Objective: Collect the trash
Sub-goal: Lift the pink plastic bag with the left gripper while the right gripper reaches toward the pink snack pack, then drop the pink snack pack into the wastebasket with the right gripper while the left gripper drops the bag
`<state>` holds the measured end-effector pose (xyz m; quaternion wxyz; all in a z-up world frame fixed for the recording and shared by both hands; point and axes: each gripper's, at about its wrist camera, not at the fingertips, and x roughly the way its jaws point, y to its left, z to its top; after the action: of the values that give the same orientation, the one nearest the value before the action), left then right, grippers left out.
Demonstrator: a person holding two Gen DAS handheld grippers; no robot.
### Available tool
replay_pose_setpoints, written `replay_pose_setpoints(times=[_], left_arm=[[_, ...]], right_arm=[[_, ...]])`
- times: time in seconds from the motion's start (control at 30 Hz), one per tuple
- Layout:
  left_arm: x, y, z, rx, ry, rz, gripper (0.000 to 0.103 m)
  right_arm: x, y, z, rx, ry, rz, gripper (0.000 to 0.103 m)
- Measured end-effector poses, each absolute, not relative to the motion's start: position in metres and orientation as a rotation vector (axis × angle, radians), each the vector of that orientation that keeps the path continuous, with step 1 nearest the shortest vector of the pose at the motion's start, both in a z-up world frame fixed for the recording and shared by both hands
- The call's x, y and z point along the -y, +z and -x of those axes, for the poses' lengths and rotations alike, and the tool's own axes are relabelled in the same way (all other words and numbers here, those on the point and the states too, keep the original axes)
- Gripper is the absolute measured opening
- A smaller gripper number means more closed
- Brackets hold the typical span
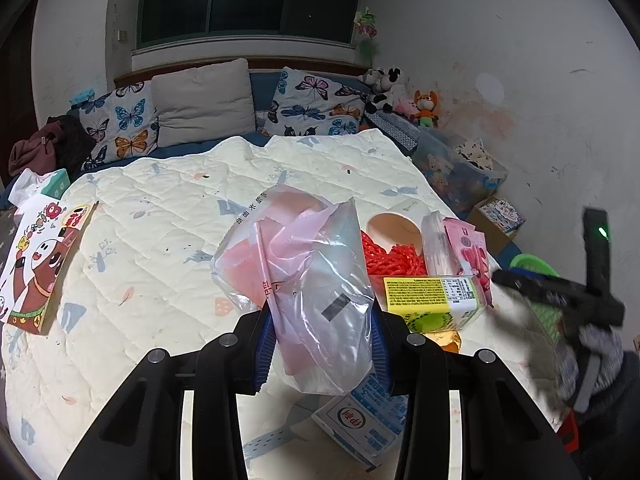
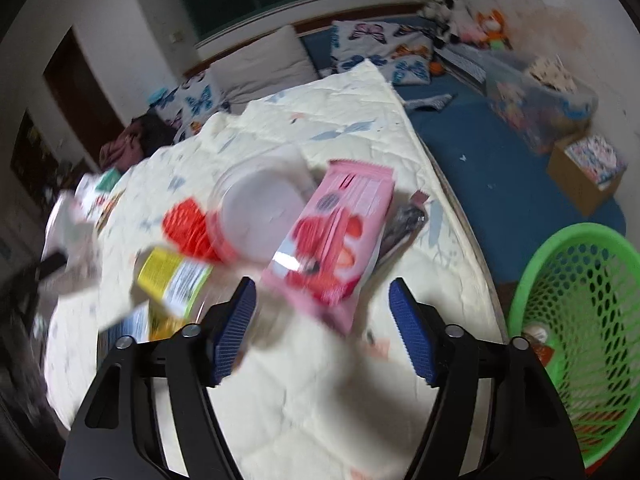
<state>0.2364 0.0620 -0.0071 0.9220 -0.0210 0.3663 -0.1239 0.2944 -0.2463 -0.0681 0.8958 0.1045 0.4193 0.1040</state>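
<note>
My left gripper (image 1: 322, 344) is shut on a crumpled clear-and-pink plastic bag (image 1: 308, 276) and holds it over the quilted bed. Trash lies to its right: a yellow-green carton (image 1: 432, 296), red netting (image 1: 394, 258), a paper cup (image 1: 394, 226), a pink snack pack (image 1: 468, 252) and a blue-white wrapper (image 1: 360, 424). My right gripper (image 2: 324, 328) is open and empty, above the bed just short of the pink snack pack (image 2: 340, 232). A clear plastic lid (image 2: 260, 216), the red netting (image 2: 188, 228) and the carton (image 2: 172, 280) lie behind it. The right view is blurred.
A green mesh basket (image 2: 592, 280) with a few items inside stands on the floor right of the bed. A picture book (image 1: 40, 264) lies at the bed's left edge. Pillows (image 1: 200, 100), plush toys and storage boxes (image 1: 460, 168) are at the far end.
</note>
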Motion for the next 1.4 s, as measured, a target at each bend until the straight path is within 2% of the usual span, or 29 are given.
replay_pose_setpoints(times=[0.17, 0.23, 0.47, 0.5, 0.67, 1.03, 1.23, 1.4], left_arm=[[-0.061, -0.007, -0.238, -0.754, -0.255, 0.044, 0.04], [-0.061, -0.008, -0.238, -0.754, -0.255, 0.045, 0.04], [-0.063, -0.007, -0.24, -0.752, -0.263, 0.062, 0.04], [-0.063, -0.007, -0.24, -0.751, -0.267, 0.065, 0.039], [-0.059, 0.0, -0.239, -0.737, -0.283, 0.06, 0.039], [-0.031, 0.019, -0.236, -0.703, -0.345, 0.051, 0.039], [-0.003, 0.029, -0.236, -0.694, -0.407, 0.049, 0.039], [0.034, 0.032, -0.238, -0.693, -0.47, 0.037, 0.039]], right_arm=[[0.253, -0.074, -0.325, -0.903, 0.171, -0.333, 0.077], [0.254, -0.076, -0.333, -0.918, 0.158, -0.369, 0.083], [0.246, -0.096, -0.355, -1.003, 0.076, -0.355, 0.083], [0.246, -0.097, -0.356, -1.007, 0.07, -0.353, 0.082], [0.246, -0.091, -0.345, -0.971, 0.11, -0.351, 0.06], [0.269, -0.055, -0.304, -0.859, 0.165, -0.349, 0.057], [0.315, -0.032, -0.268, -0.805, 0.14, -0.331, 0.057], [0.373, -0.035, -0.241, -0.806, 0.056, -0.323, 0.057]])
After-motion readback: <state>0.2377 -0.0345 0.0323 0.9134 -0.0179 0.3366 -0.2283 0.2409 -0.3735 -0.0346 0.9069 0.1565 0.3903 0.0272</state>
